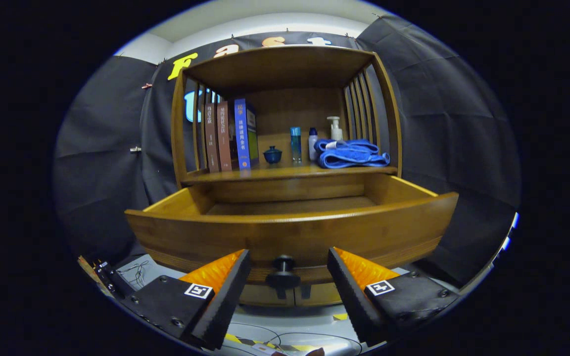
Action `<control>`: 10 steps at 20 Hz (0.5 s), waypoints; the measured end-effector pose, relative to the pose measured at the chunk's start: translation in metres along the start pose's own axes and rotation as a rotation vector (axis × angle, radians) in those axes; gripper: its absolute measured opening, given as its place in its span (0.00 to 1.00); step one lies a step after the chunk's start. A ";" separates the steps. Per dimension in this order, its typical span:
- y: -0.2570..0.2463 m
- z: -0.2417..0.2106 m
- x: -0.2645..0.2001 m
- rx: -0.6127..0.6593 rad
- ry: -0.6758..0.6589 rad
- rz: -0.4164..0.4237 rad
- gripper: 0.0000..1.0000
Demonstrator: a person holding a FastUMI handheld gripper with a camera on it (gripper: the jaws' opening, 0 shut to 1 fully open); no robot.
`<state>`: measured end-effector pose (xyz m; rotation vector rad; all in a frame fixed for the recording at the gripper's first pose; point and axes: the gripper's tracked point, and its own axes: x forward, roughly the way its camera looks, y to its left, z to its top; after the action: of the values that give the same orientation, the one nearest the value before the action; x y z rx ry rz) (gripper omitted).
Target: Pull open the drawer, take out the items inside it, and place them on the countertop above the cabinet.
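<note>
The wooden cabinet's drawer (292, 232) is pulled out toward me, and the part of its floor that I see is bare wood. Its round dark knob (283, 271) sits on the drawer front, right between my fingertips with a gap on each side. My gripper (289, 264) is open, its fingers flanking the knob without touching it. On the countertop (290, 172) above the drawer lies a folded blue towel (350, 153) at the right. A small blue lidded cup (272, 155), a blue bottle (295, 144), a white bottle (312, 143) and a pump bottle (335, 128) stand there too.
Three upright books (228, 134) lean at the countertop's left, inside the slatted shelf sides. A shelf roof (275, 64) closes the space above. Below the drawer are lower cabinet doors (290, 294), and cables (265, 336) lie on the floor.
</note>
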<state>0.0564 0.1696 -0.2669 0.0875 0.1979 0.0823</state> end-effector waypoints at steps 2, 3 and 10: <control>0.006 0.024 -0.003 -0.010 -0.014 0.035 1.00; 0.003 0.037 -0.002 -0.017 -0.011 0.035 0.99; 0.007 0.103 0.042 0.045 0.171 0.070 0.99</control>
<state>0.1179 0.1721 -0.1735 0.1323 0.3675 0.1551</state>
